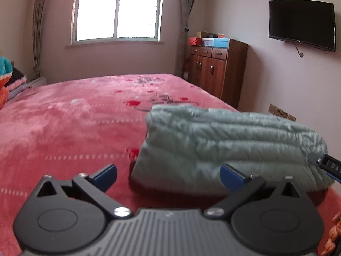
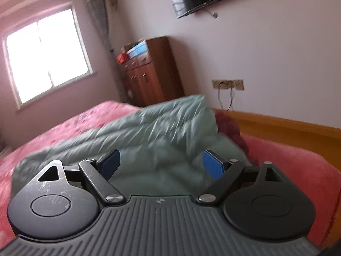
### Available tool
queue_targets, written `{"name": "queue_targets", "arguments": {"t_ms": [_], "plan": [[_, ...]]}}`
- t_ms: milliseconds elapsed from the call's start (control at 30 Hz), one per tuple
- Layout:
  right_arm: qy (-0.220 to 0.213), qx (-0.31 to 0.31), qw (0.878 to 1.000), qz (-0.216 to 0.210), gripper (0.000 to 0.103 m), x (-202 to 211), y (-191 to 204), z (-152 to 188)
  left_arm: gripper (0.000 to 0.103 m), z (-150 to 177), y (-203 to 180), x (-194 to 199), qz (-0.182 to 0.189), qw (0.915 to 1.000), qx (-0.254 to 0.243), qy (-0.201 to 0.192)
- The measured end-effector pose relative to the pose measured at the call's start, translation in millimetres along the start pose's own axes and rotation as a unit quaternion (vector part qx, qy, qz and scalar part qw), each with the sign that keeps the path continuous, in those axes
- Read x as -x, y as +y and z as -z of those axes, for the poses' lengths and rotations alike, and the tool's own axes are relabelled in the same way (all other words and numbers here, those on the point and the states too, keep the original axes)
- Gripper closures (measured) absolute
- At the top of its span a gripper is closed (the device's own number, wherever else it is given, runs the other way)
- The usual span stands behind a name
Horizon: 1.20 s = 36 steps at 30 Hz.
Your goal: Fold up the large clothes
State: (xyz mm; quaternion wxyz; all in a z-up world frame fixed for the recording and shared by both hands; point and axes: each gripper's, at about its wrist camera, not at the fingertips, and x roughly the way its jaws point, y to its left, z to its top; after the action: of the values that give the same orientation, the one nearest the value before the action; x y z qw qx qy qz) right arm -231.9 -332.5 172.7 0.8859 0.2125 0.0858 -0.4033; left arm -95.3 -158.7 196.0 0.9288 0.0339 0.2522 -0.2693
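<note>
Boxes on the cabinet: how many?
3, maybe more hidden behind. A red box sits at the left end of the cabinet top, a blue-and-white box beside it to the right, and a tan box behind them.

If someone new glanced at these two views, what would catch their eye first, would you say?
Probably the pale green quilted jacket, folded into a puffy bundle near the right edge of the pink bedspread. Next, the open left gripper and right gripper in front of it, neither holding anything. Behind, the bright window and the wall-mounted TV stand out.
</note>
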Motion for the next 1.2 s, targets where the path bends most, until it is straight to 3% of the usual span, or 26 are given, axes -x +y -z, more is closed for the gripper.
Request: {"name": "queue_targets", "arguments": {"t_ms": [267,433,700,1200], "plan": [[0.014,0.047,0.999,-0.013,0.0,57,19,18,0.001,32,-1,37,-0.013,0.9996,-0.005,0.023],[0.025,0.076,0.997,-0.022,0.0,85,31,25,0.001,44,0,54,0.005,0.9994,0.004,0.033],[0.026,0.101,0.994,-0.031,0.0,122,37,28,0.001,46,-4,79,0.012,0.9998,0.0,0.017],[0.025,0.112,0.992,-0.051,0.0,122,47,27,0.001,50,1,95,-0.005,1.0,-0.004,0.002]]}}
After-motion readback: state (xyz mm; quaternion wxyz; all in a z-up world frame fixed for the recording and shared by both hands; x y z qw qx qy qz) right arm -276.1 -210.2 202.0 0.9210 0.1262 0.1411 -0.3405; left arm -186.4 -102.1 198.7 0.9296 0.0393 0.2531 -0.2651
